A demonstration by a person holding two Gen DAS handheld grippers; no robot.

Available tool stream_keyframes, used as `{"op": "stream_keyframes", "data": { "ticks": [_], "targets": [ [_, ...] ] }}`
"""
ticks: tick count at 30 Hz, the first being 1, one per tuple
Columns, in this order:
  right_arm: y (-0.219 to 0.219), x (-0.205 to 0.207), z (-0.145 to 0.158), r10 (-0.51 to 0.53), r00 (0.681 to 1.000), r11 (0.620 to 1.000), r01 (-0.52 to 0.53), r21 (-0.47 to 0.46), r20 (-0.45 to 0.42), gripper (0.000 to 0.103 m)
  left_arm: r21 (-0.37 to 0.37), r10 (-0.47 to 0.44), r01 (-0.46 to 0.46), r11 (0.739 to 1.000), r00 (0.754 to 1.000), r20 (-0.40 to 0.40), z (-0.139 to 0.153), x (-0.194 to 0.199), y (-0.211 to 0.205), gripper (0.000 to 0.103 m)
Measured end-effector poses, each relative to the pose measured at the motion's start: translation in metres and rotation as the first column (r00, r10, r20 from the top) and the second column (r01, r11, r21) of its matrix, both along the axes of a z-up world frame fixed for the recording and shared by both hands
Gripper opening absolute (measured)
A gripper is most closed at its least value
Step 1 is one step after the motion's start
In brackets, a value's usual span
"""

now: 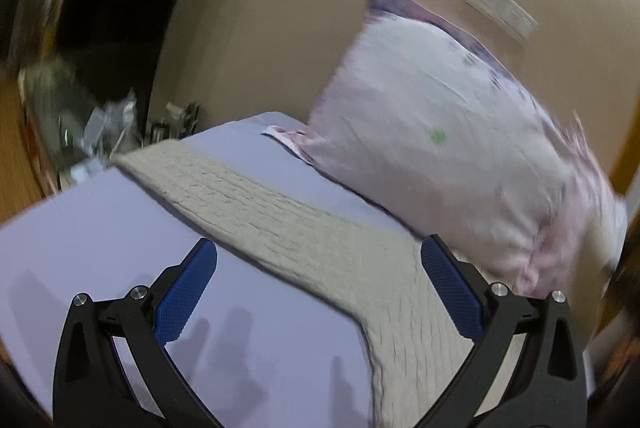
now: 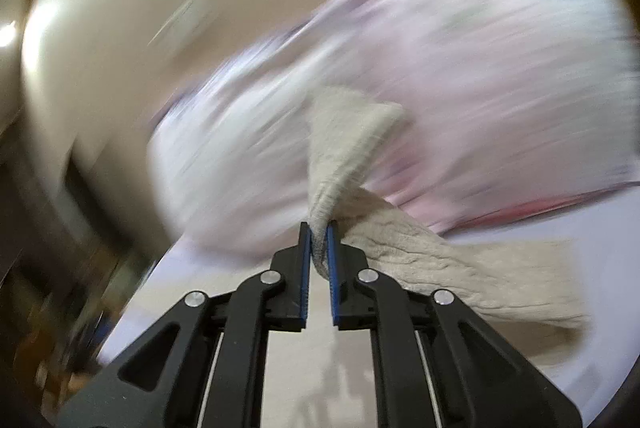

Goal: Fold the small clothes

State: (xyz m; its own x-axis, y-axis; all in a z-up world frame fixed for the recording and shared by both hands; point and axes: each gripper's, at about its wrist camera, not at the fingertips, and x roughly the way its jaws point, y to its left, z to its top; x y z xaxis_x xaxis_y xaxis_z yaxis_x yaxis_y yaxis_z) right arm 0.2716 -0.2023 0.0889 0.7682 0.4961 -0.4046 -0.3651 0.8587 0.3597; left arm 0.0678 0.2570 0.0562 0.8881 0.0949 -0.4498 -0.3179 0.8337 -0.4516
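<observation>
A beige knitted garment [image 1: 304,228] lies spread across the lavender bed sheet [image 1: 100,236] in the left wrist view, running from the far left to the near right. My left gripper [image 1: 318,248] is open and empty just above it. In the right wrist view my right gripper [image 2: 319,228] is shut on a bunched edge of the same beige garment [image 2: 420,252] and holds it lifted off the sheet. A corner of the cloth stands up above the fingertips.
A large pale pink pillow [image 1: 452,156] leans against the beige wall [image 1: 280,8] at the head of the bed; it shows blurred in the right wrist view [image 2: 460,68]. Cluttered small items [image 1: 112,132] sit beyond the bed's far left edge.
</observation>
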Motion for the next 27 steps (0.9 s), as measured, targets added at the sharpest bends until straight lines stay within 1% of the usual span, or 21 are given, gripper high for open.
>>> {"op": "stream_keyframes", "data": {
  "ticks": [1, 2, 3, 4, 5, 6, 7, 10, 11, 12, 15, 18, 19, 20, 21, 22, 23, 24, 25, 26, 27],
  "targets": [
    [0.029, 0.007, -0.011, 0.066, 0.997, 0.997, -0.068, -0.034, -0.042, 0.028, -0.018, 0.017, -0.017, 1.000, 1.000, -0.018, -0.003, 0.004, 0.006, 0.102],
    [0.058, 0.014, -0.025, 0.134, 0.986, 0.988, -0.142, -0.068, -0.103, 0.037, -0.050, 0.038, -0.040, 0.998, 0.998, -0.048, -0.009, 0.010, 0.017, 0.102],
    [0.084, 0.019, -0.042, 0.196, 0.965, 0.973, -0.214, -0.089, -0.177, 0.045, -0.080, 0.049, -0.055, 0.995, 0.996, -0.069, -0.014, 0.015, 0.026, 0.102],
    [0.093, 0.015, -0.051, 0.224, 0.954, 0.965, -0.245, -0.088, -0.202, 0.047, -0.113, 0.059, -0.070, 0.991, 0.994, -0.091, -0.019, 0.019, 0.035, 0.102],
    [0.096, 0.011, -0.056, 0.239, 0.949, 0.962, -0.261, -0.084, -0.205, 0.051, -0.160, 0.066, -0.083, 0.984, 0.992, -0.111, -0.025, 0.023, 0.047, 0.102],
    [0.093, 0.008, -0.059, 0.235, 0.953, 0.963, -0.255, -0.089, -0.190, 0.062, -0.195, 0.072, -0.096, 0.976, 0.990, -0.125, -0.030, 0.026, 0.057, 0.102],
    [0.085, 0.003, -0.058, 0.216, 0.961, 0.968, -0.235, -0.093, -0.173, 0.070, -0.221, 0.080, -0.109, 0.969, 0.988, -0.134, -0.035, 0.029, 0.065, 0.099],
    [0.038, 0.005, -0.058, 0.127, 0.981, 0.988, -0.138, -0.072, -0.144, 0.074, -0.304, 0.099, -0.142, 0.942, 0.983, -0.152, -0.047, 0.038, 0.092, 0.090],
    [0.035, 0.003, -0.057, 0.111, 0.983, 0.990, -0.122, -0.067, -0.145, 0.074, -0.342, 0.110, -0.160, 0.926, 0.981, -0.162, -0.052, 0.041, 0.102, 0.087],
    [0.017, 0.003, -0.058, 0.074, 0.986, 0.995, -0.083, -0.056, -0.147, 0.076, -0.369, 0.119, -0.170, 0.914, 0.980, -0.157, -0.056, 0.043, 0.109, 0.087],
    [-0.028, -0.008, -0.063, -0.009, 0.988, 0.999, 0.004, -0.033, -0.156, 0.077, -0.398, 0.166, -0.218, 0.891, 0.973, -0.162, -0.058, 0.050, 0.130, 0.084],
    [-0.057, -0.027, -0.067, -0.062, 0.984, 0.998, 0.066, 0.015, -0.169, 0.078, -0.395, 0.191, -0.244, 0.886, 0.967, -0.170, -0.057, 0.061, 0.143, 0.081],
    [-0.065, -0.033, -0.066, -0.074, 0.982, 0.996, 0.080, 0.029, -0.172, 0.078, -0.380, 0.203, -0.259, 0.888, 0.962, -0.180, -0.057, 0.065, 0.148, 0.074],
    [-0.074, -0.035, -0.069, -0.084, 0.981, 0.995, 0.092, 0.041, -0.173, 0.078, -0.359, 0.220, -0.281, 0.890, 0.954, -0.201, -0.056, 0.069, 0.151, 0.061],
    [-0.081, -0.036, -0.071, -0.094, 0.980, 0.993, 0.104, 0.053, -0.173, 0.079, -0.337, 0.236, -0.306, 0.890, 0.943, -0.234, -0.056, 0.073, 0.154, 0.050],
    [-0.087, -0.038, -0.073, -0.099, 0.980, 0.992, 0.111, 0.061, -0.174, 0.079, -0.328, 0.241, -0.320, 0.889, 0.935, -0.259, -0.056, 0.077, 0.156, 0.025],
    [-0.091, -0.037, -0.074, -0.102, 0.979, 0.991, 0.115, 0.068, -0.176, 0.079, -0.316, 0.242, -0.330, 0.890, 0.927, -0.287, -0.054, 0.082, 0.155, 0.013],
    [-0.095, -0.037, -0.077, -0.103, 0.979, 0.990, 0.118, 0.072, -0.178, 0.079, -0.293, 0.236, -0.315, 0.903, 0.932, -0.275, -0.044, 0.087, 0.147, 0.011],
    [-0.099, -0.037, -0.077, -0.105, 0.978, 0.990, 0.119, 0.073, -0.179, 0.079, -0.242, 0.218, -0.281, 0.928, 0.942, -0.256, -0.029, 0.094, 0.134, 0.008],
    [-0.102, -0.037, -0.077, -0.107, 0.978, 0.990, 0.121, 0.071, -0.177, 0.079, -0.171, 0.189, -0.231, 0.958, 0.955, -0.228, -0.012, 0.102, 0.116, 0.008],
    [-0.104, -0.036, -0.077, -0.112, 0.979, 0.990, 0.125, 0.068, -0.173, 0.079, -0.116, 0.154, -0.180, 0.977, 0.967, -0.203, 0.001, 0.109, 0.098, 0.007]
  ]
}}
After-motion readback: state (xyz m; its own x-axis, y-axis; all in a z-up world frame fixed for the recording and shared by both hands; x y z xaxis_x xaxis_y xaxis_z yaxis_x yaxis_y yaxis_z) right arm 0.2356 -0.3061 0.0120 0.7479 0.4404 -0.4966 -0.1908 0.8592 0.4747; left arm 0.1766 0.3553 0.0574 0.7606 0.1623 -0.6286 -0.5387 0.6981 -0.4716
